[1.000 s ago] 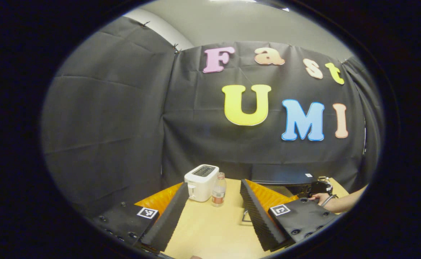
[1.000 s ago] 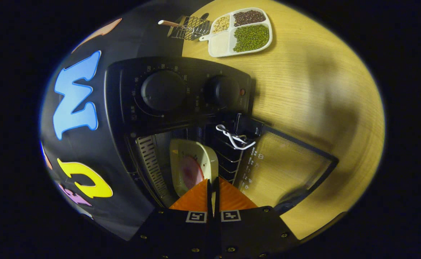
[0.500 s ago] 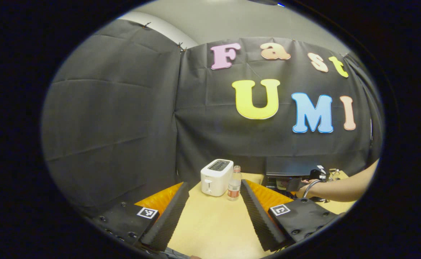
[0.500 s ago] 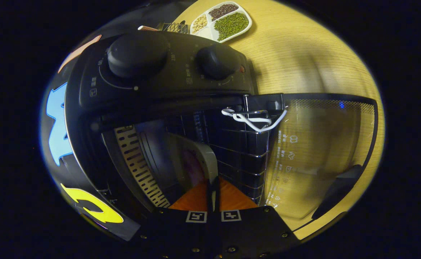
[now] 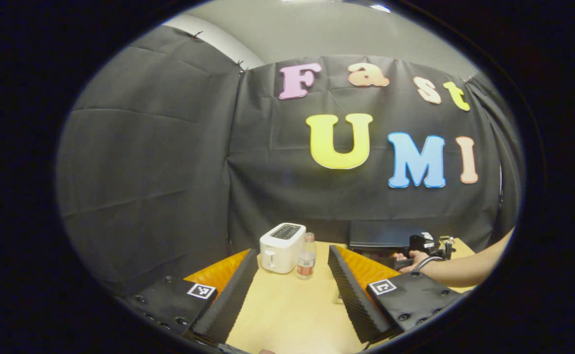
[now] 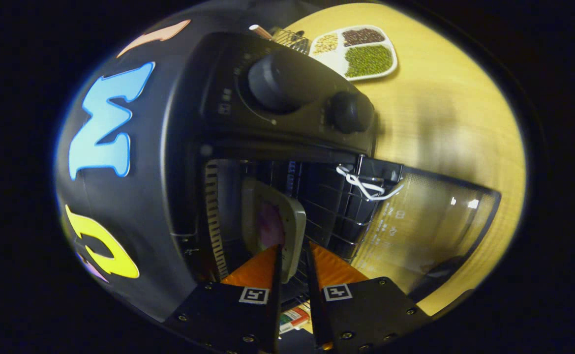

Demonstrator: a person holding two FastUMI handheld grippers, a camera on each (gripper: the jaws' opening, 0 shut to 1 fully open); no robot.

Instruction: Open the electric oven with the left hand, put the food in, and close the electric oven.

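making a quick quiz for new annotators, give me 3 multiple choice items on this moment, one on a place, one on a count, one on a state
1. Where is the plate of food?
A. on the table by the toaster
B. inside the oven
C. on the divided tray

2. How many knobs show on the oven's front panel?
A. one
B. two
C. four

3. How does the oven door stand?
A. shut
B. taken off
C. swung open, lying low over the table

Key: 1 B, the plate sits in the dark cavity past the right gripper. 2 B, a large knob and a smaller knob are there. 3 C, the glass door lies flat with wood grain showing through it.
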